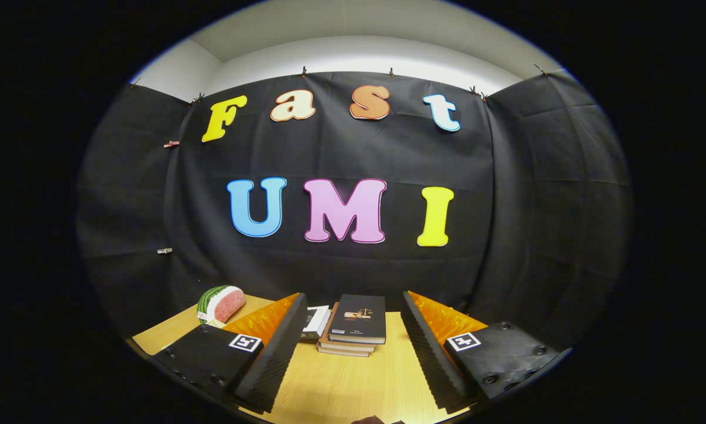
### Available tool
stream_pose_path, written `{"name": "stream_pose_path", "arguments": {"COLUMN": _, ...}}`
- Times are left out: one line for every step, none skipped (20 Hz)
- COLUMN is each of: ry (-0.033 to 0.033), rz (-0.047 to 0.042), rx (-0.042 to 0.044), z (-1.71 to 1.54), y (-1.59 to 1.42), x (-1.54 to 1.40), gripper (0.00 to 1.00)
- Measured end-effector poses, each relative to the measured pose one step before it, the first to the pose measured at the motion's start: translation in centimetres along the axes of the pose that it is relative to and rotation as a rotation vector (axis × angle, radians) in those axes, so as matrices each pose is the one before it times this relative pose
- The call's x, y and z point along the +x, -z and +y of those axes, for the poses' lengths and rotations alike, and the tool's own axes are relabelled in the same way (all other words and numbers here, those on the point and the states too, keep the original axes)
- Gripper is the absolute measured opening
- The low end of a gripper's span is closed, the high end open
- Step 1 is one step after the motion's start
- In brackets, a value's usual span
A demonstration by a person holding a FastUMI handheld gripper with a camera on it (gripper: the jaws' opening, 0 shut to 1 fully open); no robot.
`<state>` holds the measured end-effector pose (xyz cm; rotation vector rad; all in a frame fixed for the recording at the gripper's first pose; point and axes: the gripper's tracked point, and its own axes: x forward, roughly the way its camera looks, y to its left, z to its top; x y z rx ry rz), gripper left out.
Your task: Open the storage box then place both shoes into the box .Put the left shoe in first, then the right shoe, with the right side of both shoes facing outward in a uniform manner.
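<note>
Tongs (pixel 353 301) spread, empty; book stack (pixel 353 330) ahead, watermelon slice (pixel 222 303) leftward.

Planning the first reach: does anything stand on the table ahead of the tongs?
Yes. A stack of books lies on the table just ahead of the open tongs, in line with their gap; a watermelon slice sits beyond the left finger.

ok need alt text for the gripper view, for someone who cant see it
The gripper is held open above a wooden table, with nothing between its fingers. Just beyond them lies a stack of books, with a watermelon slice off to the left, against the booth's black cloth wall.
</note>
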<state>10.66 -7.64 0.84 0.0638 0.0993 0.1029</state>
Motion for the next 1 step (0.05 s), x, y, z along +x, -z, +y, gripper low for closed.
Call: {"name": "stream_pose_path", "arguments": {"ry": 0.00166, "rz": 0.00022, "rx": 0.00133, "z": 0.162, "y": 0.065, "x": 0.212, "gripper": 0.98}}
